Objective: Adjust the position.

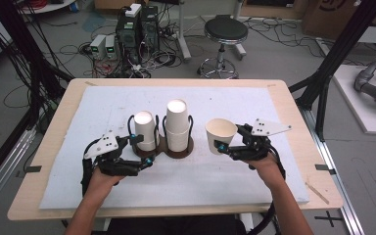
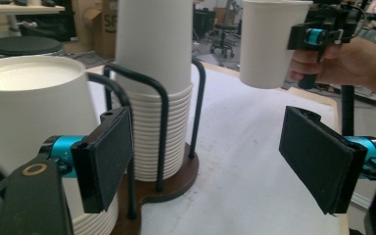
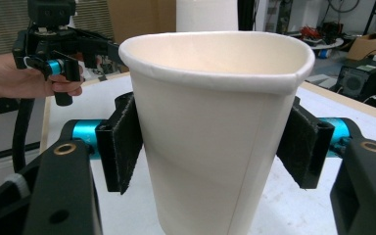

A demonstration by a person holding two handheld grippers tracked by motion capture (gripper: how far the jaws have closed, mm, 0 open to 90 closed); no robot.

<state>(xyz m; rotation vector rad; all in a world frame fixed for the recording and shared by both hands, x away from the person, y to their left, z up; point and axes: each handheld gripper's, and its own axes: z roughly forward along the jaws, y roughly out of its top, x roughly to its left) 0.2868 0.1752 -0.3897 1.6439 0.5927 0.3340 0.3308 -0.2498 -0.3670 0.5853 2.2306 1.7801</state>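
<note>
High view: upright cup (image 1: 221, 135) looks empty.

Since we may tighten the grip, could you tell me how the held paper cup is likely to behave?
The cup probably crushes easily: its rim already looks squeezed out of round between the right tongs. It is open and seems empty, so likely very light. Set down, it might tip readily.

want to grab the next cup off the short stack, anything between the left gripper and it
Nothing stands in the gap. The left gripper is open, right beside the short stack. The holder's black wire posts ring the stack's lower part, so grip above them. The right gripper holds its cup well clear.
</note>
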